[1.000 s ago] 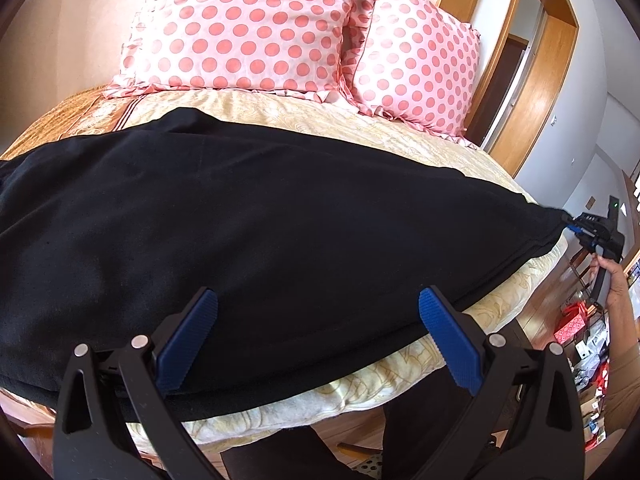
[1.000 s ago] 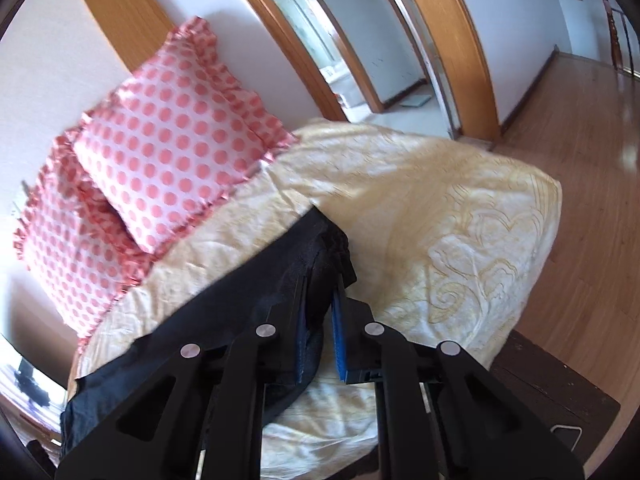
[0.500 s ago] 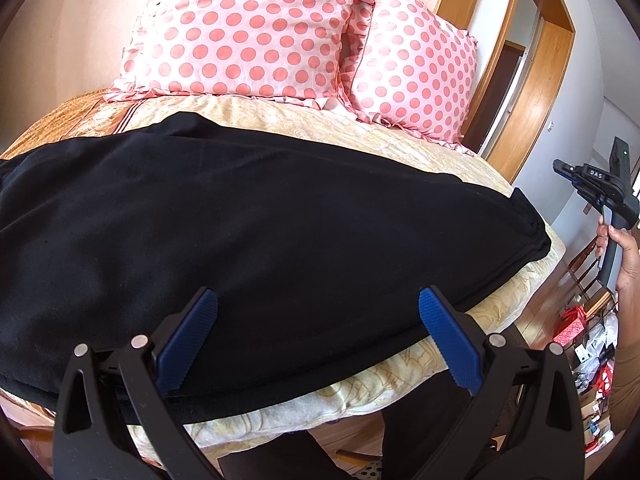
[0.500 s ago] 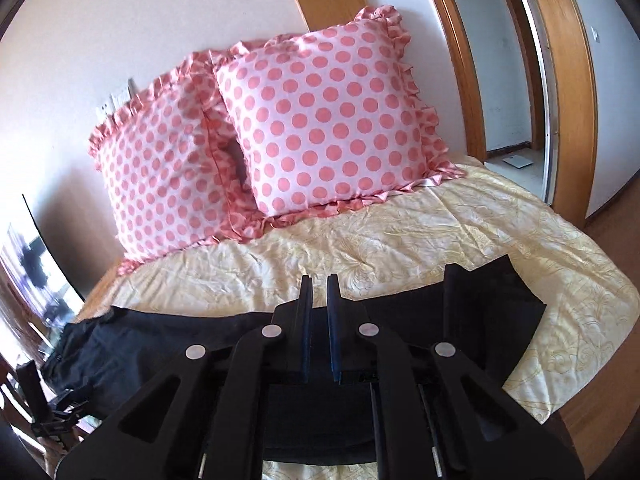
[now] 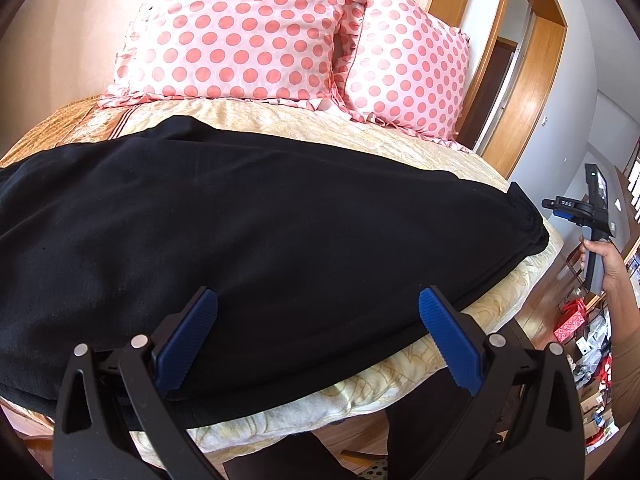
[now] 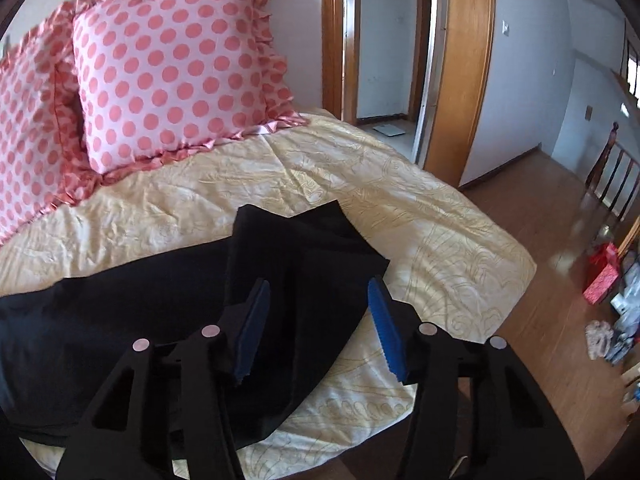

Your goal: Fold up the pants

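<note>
Lengthwise along the near edge of the bed [image 6: 460, 216] lie the black pants [image 5: 260, 240], flattened so a fold can be made. Both tools hover free, fingers spread and gripping nothing: left gripper [image 5: 318, 338] over the middle, right gripper [image 6: 316, 320] above the right-hand end, likely to seize it.

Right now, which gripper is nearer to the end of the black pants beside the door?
Right. The right gripper hovers open just above that end of the pants; the left gripper is open over their middle, farther along.
</note>
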